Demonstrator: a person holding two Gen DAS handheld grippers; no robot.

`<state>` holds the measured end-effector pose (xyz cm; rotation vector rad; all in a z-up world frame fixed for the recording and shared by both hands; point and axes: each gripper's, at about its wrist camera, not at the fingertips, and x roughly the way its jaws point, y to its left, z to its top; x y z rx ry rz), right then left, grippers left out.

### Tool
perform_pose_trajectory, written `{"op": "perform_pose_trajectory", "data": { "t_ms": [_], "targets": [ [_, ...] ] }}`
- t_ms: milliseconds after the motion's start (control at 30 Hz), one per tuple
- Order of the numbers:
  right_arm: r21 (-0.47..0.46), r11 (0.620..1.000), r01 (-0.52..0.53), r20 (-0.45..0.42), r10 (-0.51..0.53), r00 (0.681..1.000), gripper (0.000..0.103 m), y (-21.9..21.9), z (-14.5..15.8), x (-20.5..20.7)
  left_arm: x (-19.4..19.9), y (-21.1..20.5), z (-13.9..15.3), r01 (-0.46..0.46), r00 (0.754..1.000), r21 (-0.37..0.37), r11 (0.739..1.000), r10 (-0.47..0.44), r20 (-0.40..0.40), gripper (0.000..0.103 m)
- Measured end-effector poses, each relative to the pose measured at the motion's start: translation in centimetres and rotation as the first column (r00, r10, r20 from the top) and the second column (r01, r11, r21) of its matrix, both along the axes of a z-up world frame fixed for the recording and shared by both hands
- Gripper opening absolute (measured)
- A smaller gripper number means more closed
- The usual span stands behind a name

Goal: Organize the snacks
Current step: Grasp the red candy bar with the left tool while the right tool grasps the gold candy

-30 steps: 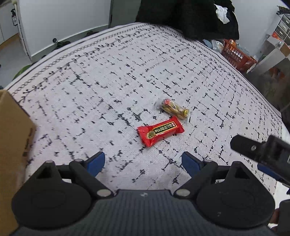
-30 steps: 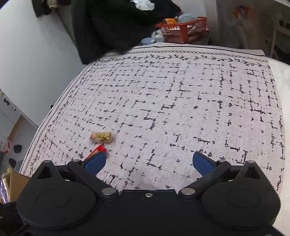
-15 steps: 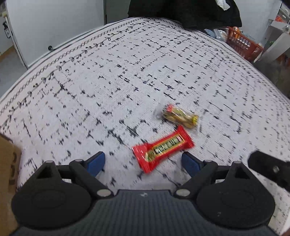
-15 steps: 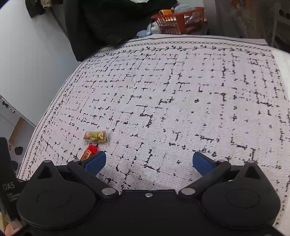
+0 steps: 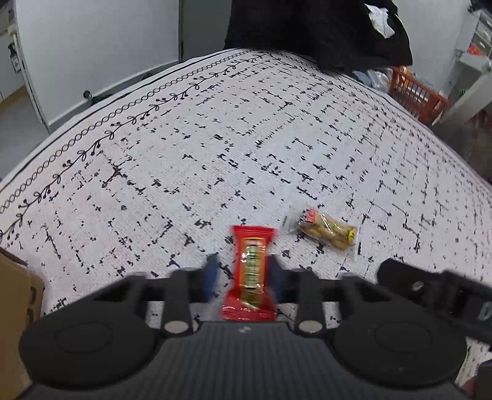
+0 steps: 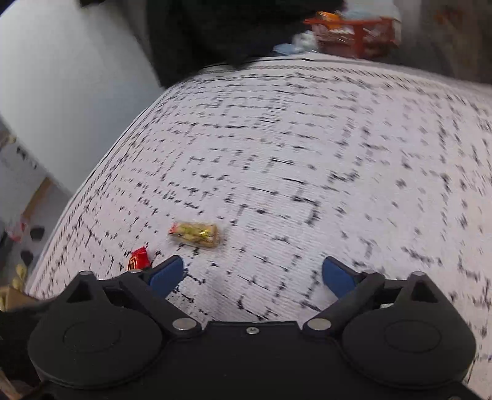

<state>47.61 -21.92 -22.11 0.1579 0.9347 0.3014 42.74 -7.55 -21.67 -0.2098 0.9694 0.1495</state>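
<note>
A red snack bar (image 5: 250, 270) lies lengthwise between the blue fingers (image 5: 210, 275) of my left gripper (image 5: 243, 274), whose jaws have come in on its sides and look blurred. Only its red end (image 6: 139, 258) peeks out in the right wrist view. A clear packet of yellow-brown snacks (image 5: 326, 232) lies on the patterned white cloth (image 5: 215, 154) just right of the bar. My right gripper (image 6: 252, 274) hovers near that packet (image 6: 196, 234), which lies ahead and left of its left finger. Its jaws are closing a little, with only cloth between them.
A cardboard box (image 5: 15, 307) stands at the left edge of the cloth. An orange basket (image 5: 415, 95) and dark clothes (image 5: 316, 27) sit beyond the far edge. The right gripper's black body (image 5: 430, 286) reaches in from the right.
The left gripper moved forward over the red bar and its jaws closed onto it; the bar now points along the fingers. The right gripper shifted toward the yellow packet, and its jaws narrowed slightly.
</note>
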Motion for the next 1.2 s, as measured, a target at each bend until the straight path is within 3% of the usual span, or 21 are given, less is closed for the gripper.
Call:
{"op": "perform_pose_trajectory", "data": {
  "t_ms": [133, 233, 700, 1033, 1133, 1200],
  "targets": [
    [-0.041, 0.997, -0.059, 0.029, 0.06, 0.998, 0.089, 1.4, 0.1, 0.4, -0.1, 1.4, 0.3, -0.014, 1.0, -0.05, 0.999, 0.014, -0.005, 0.02],
    [-0.084, 0.991, -0.1, 0.046, 0.104, 0.994, 0.081, 2.5, 0.1, 0.4, -0.4, 2.4, 0.6, -0.042, 0.999, -0.065, 0.997, 0.042, -0.003, 0.02],
    [-0.339, 0.925, -0.17, 0.106, 0.217, 0.97, 0.079, 6.9, -1.7, 1.9, -1.4, 7.0, 2.4, -0.126, 0.991, -0.129, 0.984, 0.13, 0.02, 0.02],
    [-0.319, 0.934, -0.159, 0.141, 0.213, 0.967, 0.078, 6.7, -1.9, 2.7, -1.3, 7.4, 1.9, -0.132, 0.991, -0.159, 0.978, 0.134, 0.001, 0.02],
    [-0.307, 0.935, -0.175, 0.149, 0.229, 0.962, 0.066, 6.9, -1.9, 2.6, -1.1, 7.4, 1.8, -0.13, 0.991, -0.159, 0.979, 0.131, -0.005, 0.02],
    [-0.294, 0.934, -0.201, 0.151, 0.253, 0.956, 0.042, 7.2, -1.7, 2.4, -1.1, 7.4, 1.8, -0.133, 0.991, -0.163, 0.978, 0.133, -0.009, 0.02]
  ]
}}
